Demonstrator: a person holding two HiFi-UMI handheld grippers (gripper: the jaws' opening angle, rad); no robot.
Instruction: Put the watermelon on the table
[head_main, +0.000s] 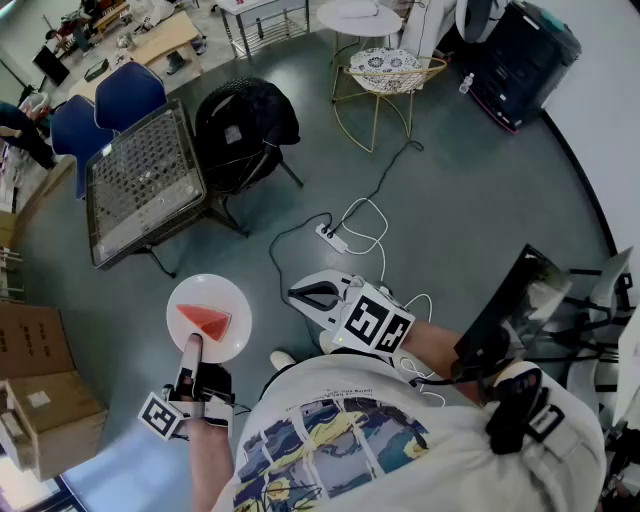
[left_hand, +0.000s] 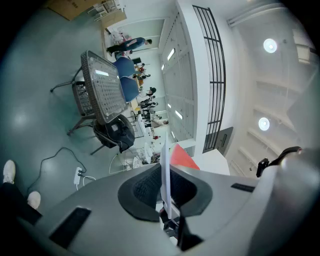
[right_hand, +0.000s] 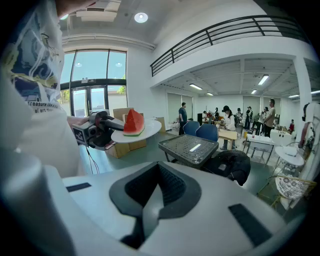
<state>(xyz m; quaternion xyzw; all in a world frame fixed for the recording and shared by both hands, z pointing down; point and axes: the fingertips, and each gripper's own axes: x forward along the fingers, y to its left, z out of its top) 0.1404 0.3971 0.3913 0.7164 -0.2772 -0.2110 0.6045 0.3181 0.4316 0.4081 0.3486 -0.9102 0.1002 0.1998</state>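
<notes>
two grippers in play. left gripper (left_hand: 166, 200) has its jaws clamped on the rim of the white plate (left_hand: 163, 165), edge-on between them, and the watermelon (left_hand: 183, 158) slice rides on the plate just past the tips. right gripper (right_hand: 149, 205): jaws together, nothing between. the mesh table (head_main: 140, 185) sits well ahead of both. my call: hold the plate level, carry it over the mesh top, lower it flat before letting go. right gripper view shows the whole slice upright on the plate; left gripper view catches only a red corner.
</notes>
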